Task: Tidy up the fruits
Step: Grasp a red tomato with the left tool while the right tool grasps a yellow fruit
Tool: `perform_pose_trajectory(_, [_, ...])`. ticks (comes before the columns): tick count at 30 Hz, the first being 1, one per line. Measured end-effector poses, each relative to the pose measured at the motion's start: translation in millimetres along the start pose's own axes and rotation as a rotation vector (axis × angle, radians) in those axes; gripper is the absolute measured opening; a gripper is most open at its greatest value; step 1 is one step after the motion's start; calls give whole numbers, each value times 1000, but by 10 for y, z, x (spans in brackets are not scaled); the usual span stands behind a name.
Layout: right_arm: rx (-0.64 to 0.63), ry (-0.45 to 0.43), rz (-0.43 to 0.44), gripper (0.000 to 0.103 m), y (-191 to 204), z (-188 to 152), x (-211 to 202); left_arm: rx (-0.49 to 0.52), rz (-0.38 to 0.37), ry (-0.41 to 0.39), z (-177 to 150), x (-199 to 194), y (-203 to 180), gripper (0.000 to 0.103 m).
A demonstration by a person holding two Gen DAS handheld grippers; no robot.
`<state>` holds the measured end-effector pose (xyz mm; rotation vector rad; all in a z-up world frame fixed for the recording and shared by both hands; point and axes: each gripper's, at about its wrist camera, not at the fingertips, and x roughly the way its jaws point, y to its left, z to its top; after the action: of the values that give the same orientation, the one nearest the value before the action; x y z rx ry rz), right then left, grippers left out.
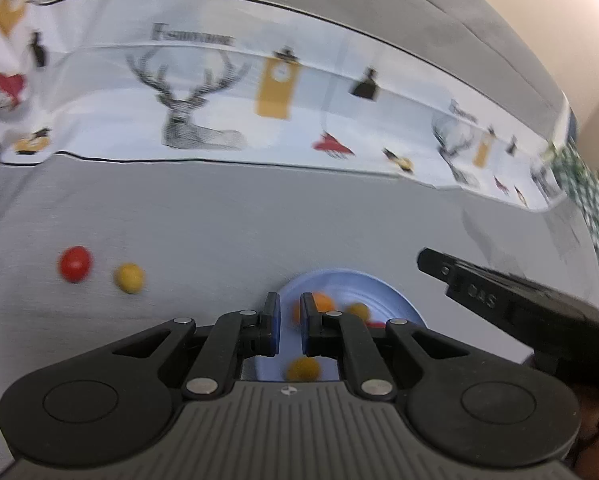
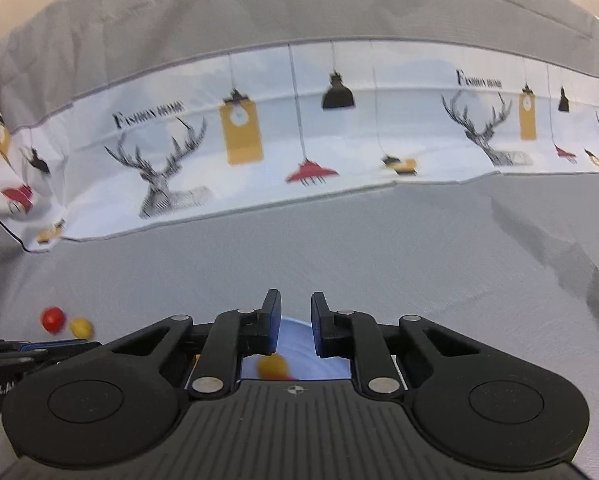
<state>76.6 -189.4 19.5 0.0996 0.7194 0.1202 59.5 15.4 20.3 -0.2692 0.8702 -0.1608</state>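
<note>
My left tongs [image 1: 290,312] are drawn in to a narrow slit with nothing pinched between the pads, hanging over the near edge of a pale blue plate [image 1: 395,300]. My right tongs [image 2: 295,312] are clenched too, as far as they go, empty, above the same plate [image 2: 295,330]. On the plate I see an orange fruit [image 1: 324,301], a small yellow one [image 1: 358,310] and another yellow one [image 1: 302,368] nearer the camera; a red sliver beside them is too hidden to tell. Off to the left, on the grey bed sheet [image 1: 219,216], a red fruit [image 1: 74,264] and a yellow fruit [image 1: 129,277] lie just beside each other, well apart from the plate. Beyond runs a white fold of bedding [image 1: 299,100] printed with deer and lamps.
</note>
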Motion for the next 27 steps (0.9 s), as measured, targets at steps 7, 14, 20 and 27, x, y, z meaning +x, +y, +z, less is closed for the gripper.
perform_pose_trajectory(7, [19, -18, 102, 18, 400, 43, 19, -128, 58, -59, 192, -181, 501, 11])
perform_pose_trajectory(14, [-44, 22, 220, 18, 924, -44, 105, -347, 200, -88, 178, -225, 1326, 11])
perform_pose_trajectory(20, [-133, 93, 292, 21, 1389, -162, 346, -578, 203, -67, 141, -164, 1847, 11])
perform_pose_trajectory(27, [-176, 141, 311, 47, 1720, -132, 721, -516, 163, -41, 231, 9, 1771, 17])
